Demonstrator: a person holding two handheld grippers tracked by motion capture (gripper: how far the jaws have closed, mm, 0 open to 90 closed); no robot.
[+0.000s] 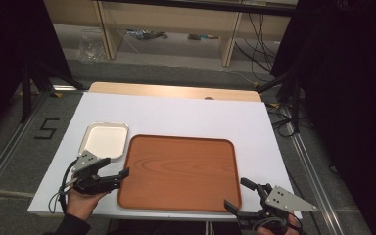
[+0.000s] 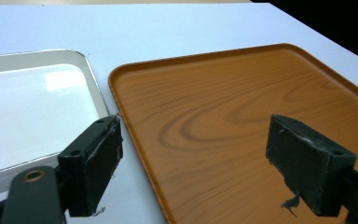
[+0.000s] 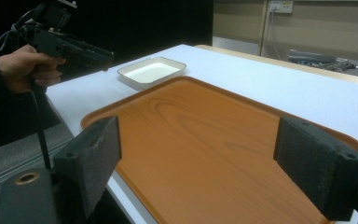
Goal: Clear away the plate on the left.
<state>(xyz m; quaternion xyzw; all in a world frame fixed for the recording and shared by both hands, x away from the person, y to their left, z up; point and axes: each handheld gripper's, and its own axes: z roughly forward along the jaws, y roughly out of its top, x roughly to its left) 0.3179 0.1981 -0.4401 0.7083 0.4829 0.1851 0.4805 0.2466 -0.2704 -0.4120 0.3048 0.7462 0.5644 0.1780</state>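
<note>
Our left claw [image 1: 121, 175] has its two black jaws wide apart, with nothing between them; it hangs over the near left edge of the wooden tray [image 1: 178, 171]; one jaw sits above the bare strip of white table [image 1: 176, 112] and the other sits above the tray's wood. Just past that first jaw, a little to its outer side, lies the small white dish [image 1: 105, 141]; the dish and the tray are close side by side with a thin gap of table between them, and we cannot tell if they touch.

Our right claw [image 1: 237, 196] is open too, jaws far apart and holding nothing; it waits at the tray's near right corner, and the tray stretches out in front of it; far off beyond the tray we see the white dish again [image 3: 151, 72], and the other hand [image 3: 25, 65] with its claw [image 3: 107, 57] up above the table edge.

We think the job has barely begun; the tray is empty, the dish is empty, and neither claw grips anything yet; both claws look ready at the tray's two near corners, so our guess is that we mean to grab the tray by its rim; closing on it, and lifting or sliding it, is all still left to do.
</note>
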